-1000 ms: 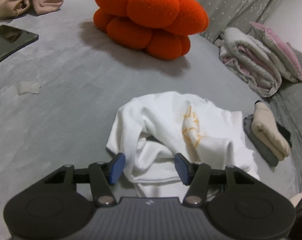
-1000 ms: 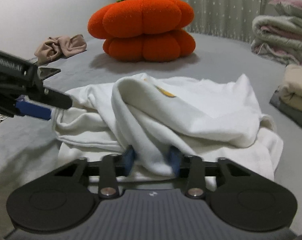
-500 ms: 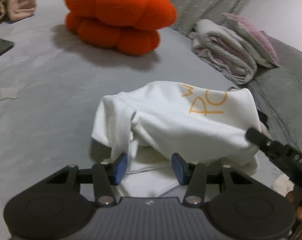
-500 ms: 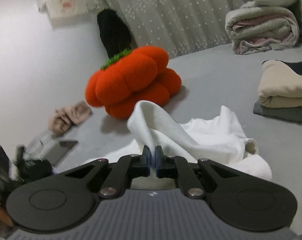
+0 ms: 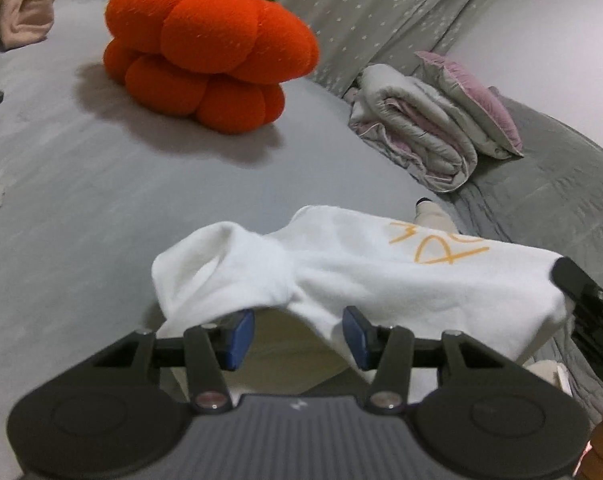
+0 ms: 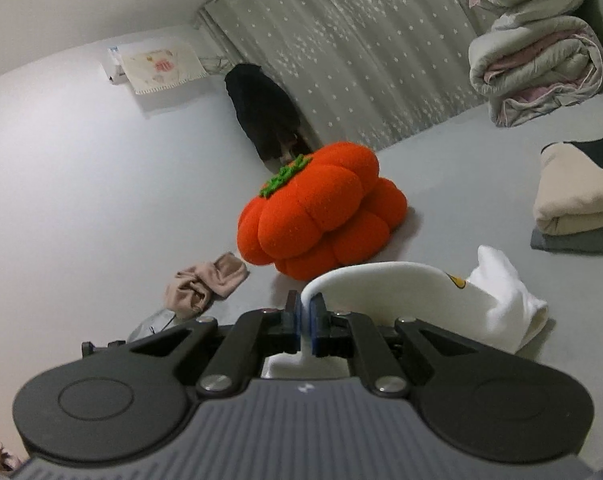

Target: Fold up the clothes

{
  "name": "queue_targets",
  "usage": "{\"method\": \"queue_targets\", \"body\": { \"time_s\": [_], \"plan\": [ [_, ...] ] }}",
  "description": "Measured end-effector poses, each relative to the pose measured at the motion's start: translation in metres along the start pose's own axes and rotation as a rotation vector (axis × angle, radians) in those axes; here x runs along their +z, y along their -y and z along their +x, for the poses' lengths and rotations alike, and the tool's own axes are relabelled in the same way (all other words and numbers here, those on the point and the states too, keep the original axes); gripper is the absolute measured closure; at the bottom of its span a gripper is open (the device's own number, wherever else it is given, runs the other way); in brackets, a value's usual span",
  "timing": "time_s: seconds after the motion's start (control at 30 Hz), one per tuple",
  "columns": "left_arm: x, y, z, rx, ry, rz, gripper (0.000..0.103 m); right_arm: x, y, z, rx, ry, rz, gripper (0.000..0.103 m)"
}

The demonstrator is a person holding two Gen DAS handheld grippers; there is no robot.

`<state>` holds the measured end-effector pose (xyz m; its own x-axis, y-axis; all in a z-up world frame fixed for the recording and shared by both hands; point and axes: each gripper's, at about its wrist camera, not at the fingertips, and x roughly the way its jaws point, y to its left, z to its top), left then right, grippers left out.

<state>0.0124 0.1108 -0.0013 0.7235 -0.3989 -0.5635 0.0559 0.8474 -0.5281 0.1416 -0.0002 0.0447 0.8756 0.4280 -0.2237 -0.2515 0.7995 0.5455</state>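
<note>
A white sweatshirt with orange lettering (image 5: 381, 264) hangs lifted above the grey bed. My right gripper (image 6: 305, 320) is shut on a fold of the white sweatshirt (image 6: 413, 288), which drapes away to the right. In the left wrist view the right gripper (image 5: 577, 292) shows at the far right edge, holding the cloth's raised corner. My left gripper (image 5: 297, 336) is open, its blue pads just under the sweatshirt's hanging lower edge, with cloth sagging between and above them.
An orange pumpkin cushion (image 5: 209, 48) sits behind on the grey bed sheet (image 5: 81, 220). A rolled quilt and pink pillow (image 5: 433, 132) lie at the right. A folded beige and grey stack (image 6: 577, 208) is at the right; a crumpled tan garment (image 6: 205, 284) lies left.
My right gripper shut on the sweatshirt and lifted it up off the bed to the right. The left gripper stayed open and moved closer under the raised cloth.
</note>
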Motion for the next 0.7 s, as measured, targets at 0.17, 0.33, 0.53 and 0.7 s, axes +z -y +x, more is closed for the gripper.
{"method": "queue_targets", "body": {
  "time_s": [0.17, 0.33, 0.53, 0.7],
  "plan": [
    [0.000, 0.002, 0.004, -0.018, -0.003, -0.008, 0.054, 0.000, 0.016, 0.021, -0.036, 0.003, 0.024, 0.097],
    [-0.002, 0.004, 0.007, -0.034, -0.009, -0.010, 0.054, -0.007, 0.042, 0.046, -0.086, -0.003, 0.090, 0.096],
    [-0.011, 0.013, 0.018, -0.044, -0.059, 0.022, 0.052, -0.022, 0.064, 0.066, -0.150, -0.047, 0.100, 0.093],
    [-0.025, 0.028, 0.041, -0.012, -0.114, 0.060, 0.051, -0.031, 0.070, 0.069, -0.183, -0.085, 0.096, 0.090]
  ]
}}
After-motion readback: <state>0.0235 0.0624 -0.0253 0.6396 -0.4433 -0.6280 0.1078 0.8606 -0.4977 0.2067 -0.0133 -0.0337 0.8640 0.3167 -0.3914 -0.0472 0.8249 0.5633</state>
